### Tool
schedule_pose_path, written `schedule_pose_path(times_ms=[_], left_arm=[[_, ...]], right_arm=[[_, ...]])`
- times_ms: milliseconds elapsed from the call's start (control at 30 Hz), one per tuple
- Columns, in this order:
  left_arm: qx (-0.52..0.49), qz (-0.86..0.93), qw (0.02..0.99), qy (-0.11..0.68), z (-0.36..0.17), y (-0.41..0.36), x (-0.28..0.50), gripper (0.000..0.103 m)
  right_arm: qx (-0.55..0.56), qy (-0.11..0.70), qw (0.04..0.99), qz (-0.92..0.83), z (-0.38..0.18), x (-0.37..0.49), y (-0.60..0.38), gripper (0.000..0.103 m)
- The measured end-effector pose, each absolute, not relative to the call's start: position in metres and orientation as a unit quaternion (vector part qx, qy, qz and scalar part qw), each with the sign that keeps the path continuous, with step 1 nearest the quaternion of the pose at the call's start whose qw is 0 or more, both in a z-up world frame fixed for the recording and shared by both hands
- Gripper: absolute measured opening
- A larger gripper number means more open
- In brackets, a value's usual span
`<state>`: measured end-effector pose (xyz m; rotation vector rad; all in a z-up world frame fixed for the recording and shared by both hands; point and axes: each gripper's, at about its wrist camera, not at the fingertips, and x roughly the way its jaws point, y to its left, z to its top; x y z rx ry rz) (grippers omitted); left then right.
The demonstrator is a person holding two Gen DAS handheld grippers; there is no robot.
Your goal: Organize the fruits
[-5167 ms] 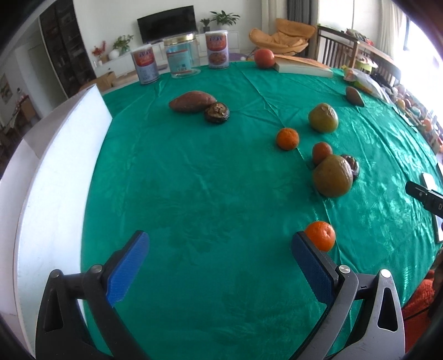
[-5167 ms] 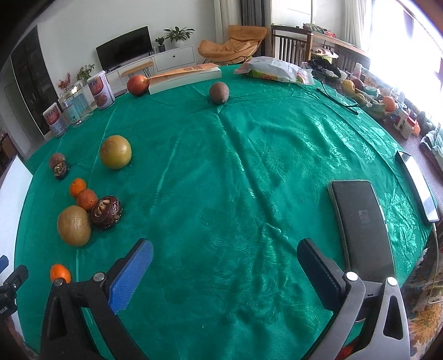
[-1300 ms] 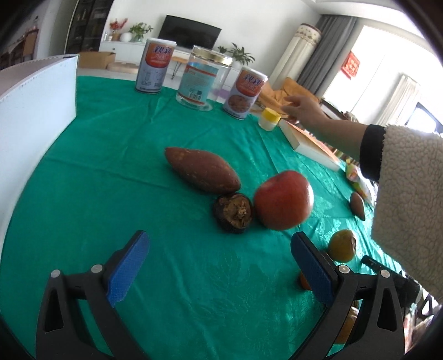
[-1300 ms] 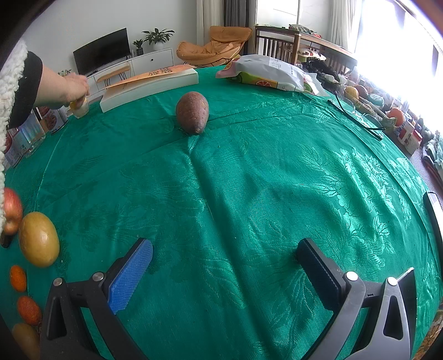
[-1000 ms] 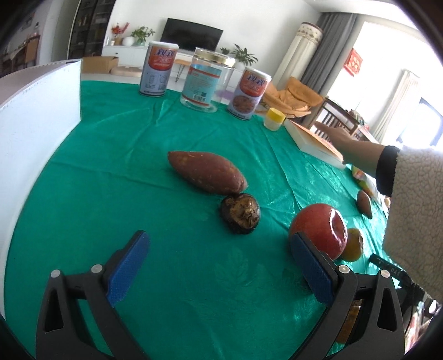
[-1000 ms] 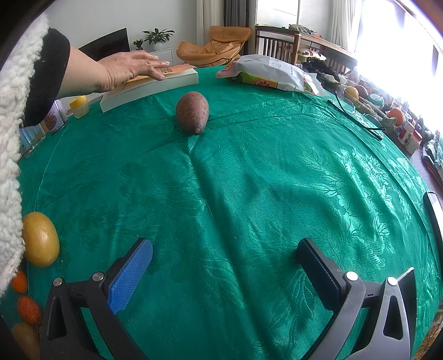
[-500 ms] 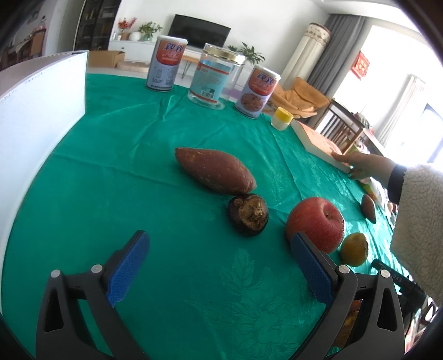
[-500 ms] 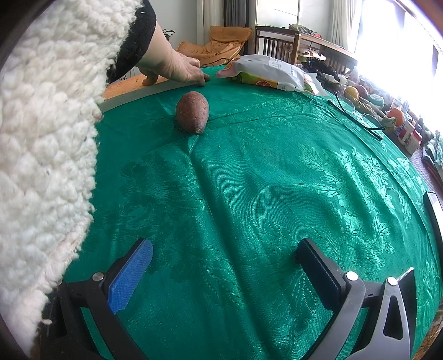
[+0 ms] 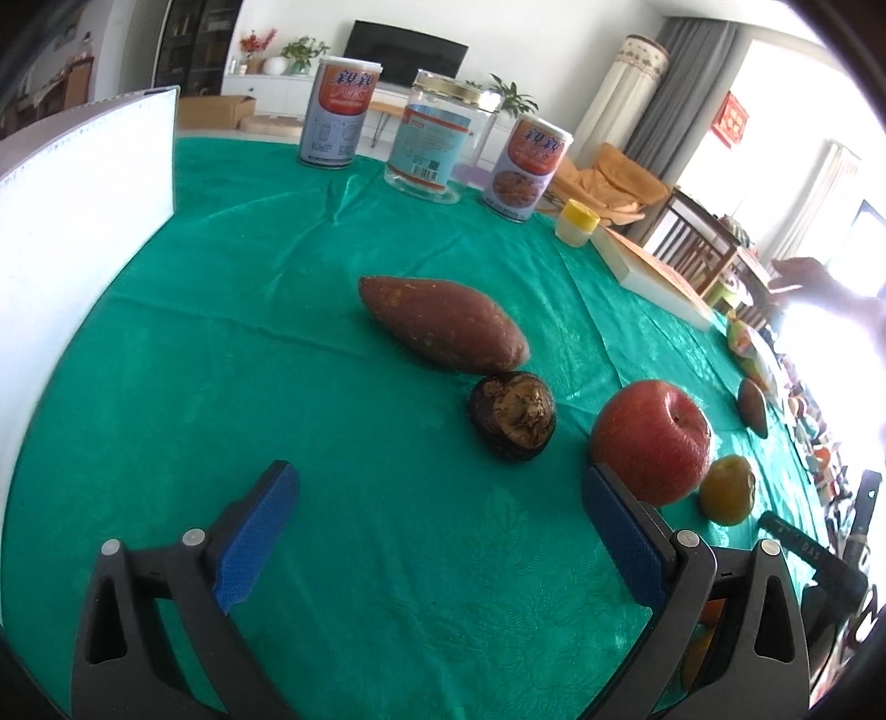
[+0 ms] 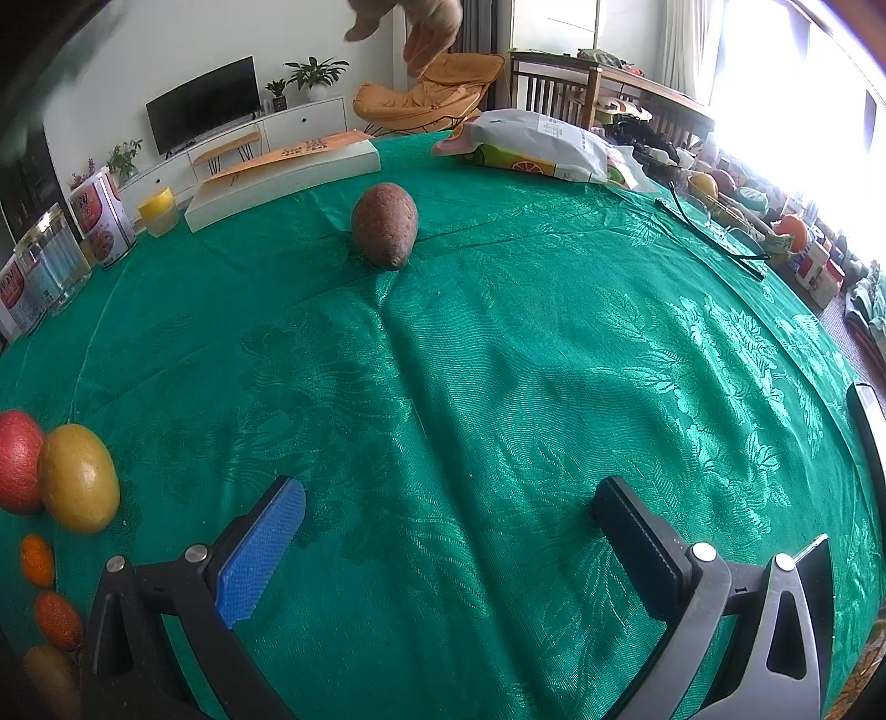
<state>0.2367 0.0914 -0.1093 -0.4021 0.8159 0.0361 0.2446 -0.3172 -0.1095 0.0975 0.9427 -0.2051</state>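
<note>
In the left wrist view a red apple (image 9: 652, 442) rests on the green cloth just beyond the right finger of my left gripper (image 9: 437, 531), which is open and empty. A dark brown round fruit (image 9: 513, 415) and a long sweet potato (image 9: 440, 324) lie ahead, with a yellow-green fruit (image 9: 726, 490) to the right. My right gripper (image 10: 451, 531) is open over bare cloth. A second sweet potato (image 10: 385, 224) lies far ahead of it. At the left edge sit the apple (image 10: 16, 461), a yellow fruit (image 10: 77, 477) and small oranges (image 10: 37, 559).
Two tins (image 9: 338, 113) (image 9: 526, 169) and a glass jar (image 9: 437, 144) stand at the back, beside a yellow-lidded cup (image 9: 577, 221) and a flat box (image 10: 282, 177). A white board (image 9: 72, 232) borders the left. A snack bag (image 10: 531, 147) and a person's raised hand (image 10: 426, 27) are far off.
The person's hand and sleeve have lifted away from the table and out of the right wrist view. The apple now rests still near the left gripper's right finger. Both grippers stay open.
</note>
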Motion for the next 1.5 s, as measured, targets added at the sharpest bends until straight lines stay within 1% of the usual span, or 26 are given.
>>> schedule_pose_path(times_ms=[367, 467, 533, 667, 800, 833, 867, 900, 967, 1033, 1100, 1167, 1333, 1500], left_arm=[[-0.182, -0.005, 0.906, 0.382, -0.101, 0.089, 0.234, 0.102], [-0.170, 0.005, 0.917, 0.362, -0.086, 0.088, 0.224, 0.102], [-0.164, 0.006, 0.914, 0.370, -0.068, 0.086, 0.211, 0.102], [-0.100, -0.006, 0.922, 0.373, -0.037, 0.061, 0.174, 0.102], [-0.030, -0.021, 0.906, 0.423, -0.048, 0.023, 0.147, 0.102], [-0.020, -0.024, 0.900, 0.435, -0.053, 0.015, 0.141, 0.102], [-0.010, -0.027, 0.895, 0.445, -0.058, 0.010, 0.134, 0.102], [-0.003, -0.027, 0.893, 0.449, -0.061, 0.006, 0.126, 0.102], [0.008, -0.024, 0.893, 0.450, -0.063, 0.001, 0.110, 0.102], [0.017, -0.020, 0.894, 0.448, -0.061, -0.003, 0.100, 0.102], [0.023, -0.020, 0.896, 0.444, -0.057, -0.008, 0.094, 0.102], [0.032, -0.017, 0.899, 0.435, -0.050, -0.015, 0.090, 0.102], [0.051, -0.016, 0.905, 0.422, -0.043, -0.027, 0.081, 0.102], [0.048, -0.021, 0.901, 0.430, -0.051, -0.034, 0.083, 0.102]], right_arm=[[0.047, 0.453, 0.885, -0.098, -0.110, 0.245, -0.317, 0.103], [0.047, 0.453, 0.885, -0.098, -0.110, 0.245, -0.317, 0.103], [0.047, 0.453, 0.885, -0.098, -0.110, 0.245, -0.317, 0.103], [0.047, 0.453, 0.885, -0.098, -0.110, 0.245, -0.317, 0.103], [0.033, 0.464, 0.882, -0.077, -0.109, 0.250, -0.317, 0.103], [0.030, 0.479, 0.875, -0.066, -0.106, 0.248, -0.317, 0.101], [0.037, 0.475, 0.877, -0.069, -0.097, 0.236, -0.319, 0.096], [0.055, 0.451, 0.888, -0.067, -0.084, 0.215, -0.322, 0.088], [0.082, 0.406, 0.909, -0.047, -0.055, 0.167, -0.322, 0.090], [0.091, 0.370, 0.923, -0.049, -0.033, 0.122, -0.319, 0.103], [0.096, 0.335, 0.936, -0.051, -0.017, 0.083, -0.313, 0.103], [0.095, 0.318, 0.942, -0.046, -0.008, 0.057, -0.306, 0.103], [0.087, 0.304, 0.948, -0.049, -0.003, 0.022, -0.288, 0.103], [0.096, 0.297, 0.949, -0.035, -0.007, 0.003, -0.278, 0.103]])
